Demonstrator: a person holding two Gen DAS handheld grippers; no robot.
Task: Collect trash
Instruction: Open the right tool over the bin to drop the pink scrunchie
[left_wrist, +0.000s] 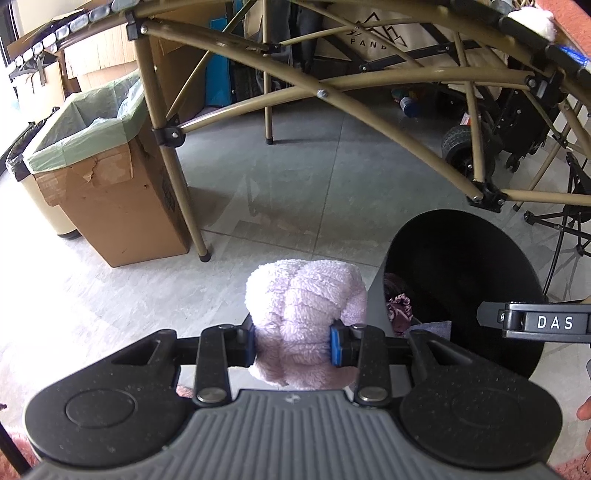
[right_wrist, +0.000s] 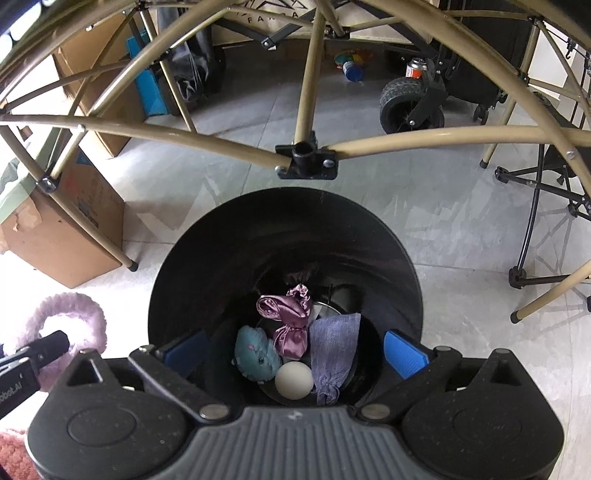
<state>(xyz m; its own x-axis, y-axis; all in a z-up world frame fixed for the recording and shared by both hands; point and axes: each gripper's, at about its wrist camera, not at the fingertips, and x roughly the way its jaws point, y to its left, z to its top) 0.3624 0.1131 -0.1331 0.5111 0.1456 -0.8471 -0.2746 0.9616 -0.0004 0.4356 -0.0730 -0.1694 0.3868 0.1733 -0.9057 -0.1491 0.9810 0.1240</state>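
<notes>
Grey floor tiles (left_wrist: 303, 192) run under a tan folding frame (left_wrist: 332, 99). At far left stands a lined cardboard box (left_wrist: 107, 184). The left gripper (left_wrist: 292, 341) pinches a fluffy lilac scrunchie (left_wrist: 306, 314) just left of the black bin (right_wrist: 284, 236). Over the bin, the right gripper (right_wrist: 293, 354) gapes wide, holding nothing; a white ball (right_wrist: 293, 380) and cloth scraps (right_wrist: 334, 350) lie inside.

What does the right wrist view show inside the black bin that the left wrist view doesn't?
Only the right wrist view looks straight down the black bin: a white ball, a teal plush toy, a purple satin scrunchie and a lavender cloth lie at the bottom, under the open, empty right gripper.

Only the left wrist view shows the left gripper pinching the fluffy pink item, and the lined cardboard box.

Both share the bin, the fluffy item and the tan frame.
</notes>
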